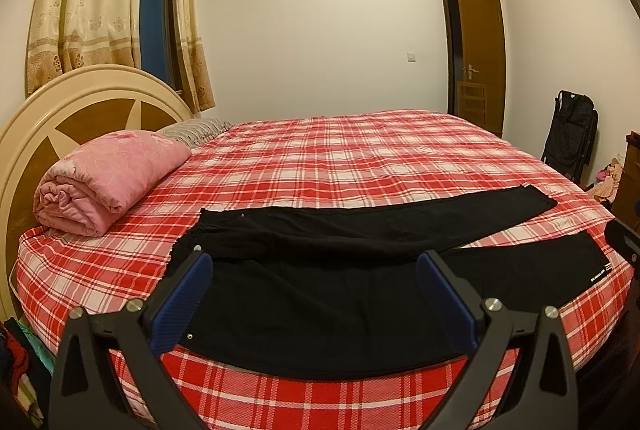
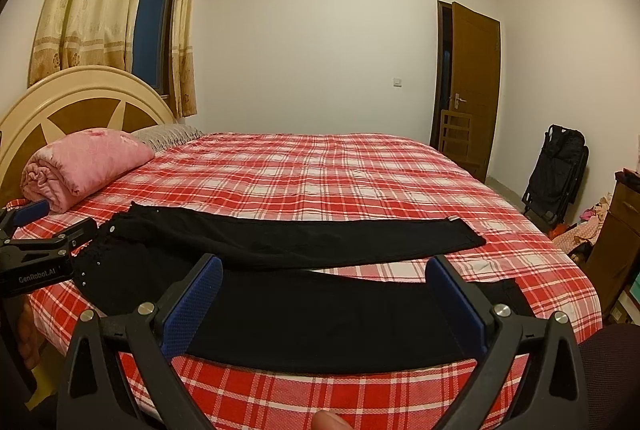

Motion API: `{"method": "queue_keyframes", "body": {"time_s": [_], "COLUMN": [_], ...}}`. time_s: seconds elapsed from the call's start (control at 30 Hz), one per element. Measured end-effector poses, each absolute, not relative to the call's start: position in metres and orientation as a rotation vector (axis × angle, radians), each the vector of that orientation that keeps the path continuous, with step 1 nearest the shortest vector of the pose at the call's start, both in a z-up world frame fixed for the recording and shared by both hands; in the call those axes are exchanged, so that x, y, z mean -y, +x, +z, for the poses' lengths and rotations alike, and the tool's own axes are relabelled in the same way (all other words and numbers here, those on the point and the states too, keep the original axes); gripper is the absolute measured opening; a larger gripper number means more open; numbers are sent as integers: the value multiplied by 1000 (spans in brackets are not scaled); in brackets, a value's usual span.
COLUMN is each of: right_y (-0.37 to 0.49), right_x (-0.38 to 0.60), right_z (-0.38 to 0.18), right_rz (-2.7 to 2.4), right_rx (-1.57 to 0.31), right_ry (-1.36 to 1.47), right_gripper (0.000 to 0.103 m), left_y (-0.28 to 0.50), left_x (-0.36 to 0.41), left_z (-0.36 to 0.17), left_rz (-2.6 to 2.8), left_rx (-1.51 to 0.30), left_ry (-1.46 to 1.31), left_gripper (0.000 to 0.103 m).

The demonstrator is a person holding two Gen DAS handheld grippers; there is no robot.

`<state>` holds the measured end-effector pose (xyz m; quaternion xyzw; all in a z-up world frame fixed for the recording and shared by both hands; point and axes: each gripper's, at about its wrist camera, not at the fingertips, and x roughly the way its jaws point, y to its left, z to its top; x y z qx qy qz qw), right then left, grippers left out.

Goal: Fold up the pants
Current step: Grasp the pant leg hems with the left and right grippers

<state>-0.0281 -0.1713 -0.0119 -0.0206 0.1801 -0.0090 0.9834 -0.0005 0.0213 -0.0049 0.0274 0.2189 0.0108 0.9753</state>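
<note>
Both grippers, left (image 1: 314, 270) and right (image 2: 324, 272), hover with fingers wide, holding nothing, above black pants (image 1: 340, 294) spread flat along the near bed (image 1: 360, 166) edge; a shallow pinch may grab sheet, dragging both.

Home bedroom, plaid-sheeted bed (image 1: 360, 158), headboard (image 1: 80, 102), curtained window (image 2: 152, 14)

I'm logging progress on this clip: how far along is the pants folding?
Done: the black pants lie spread flat on the plaid bed, waist toward the pink quilt, legs apart. In hand: nothing; the left tongs and right tongs are both open above the near leg, gripping no cloth. Left: every fold, starting with laying one leg over the other.
</note>
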Motion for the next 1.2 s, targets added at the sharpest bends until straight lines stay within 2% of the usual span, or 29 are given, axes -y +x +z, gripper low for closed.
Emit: {"method": "queue_keyframes", "body": {"time_s": [0.43,0.67,0.97,1.2], "right_y": [-25,0,59,112], "right_x": [169,183,219,269], "right_z": [-17,-40,-85,-88], "right_rz": [-12,2,-41,-97], "right_rx": [-378,-447,-602,-625], "right_ry": [-49,-50,-21,-33], "right_gripper": [102,102,102,102], "left_y": [2,12,89,177], "left_x": [-24,-24,-95,-175], "left_z": [-12,-20,-58,-74], "left_rz": [20,8,134,219], "left_rx": [-458,-473,-553,-662], "left_ry": [61,63,131,136], "left_gripper": [103,103,103,103]}}
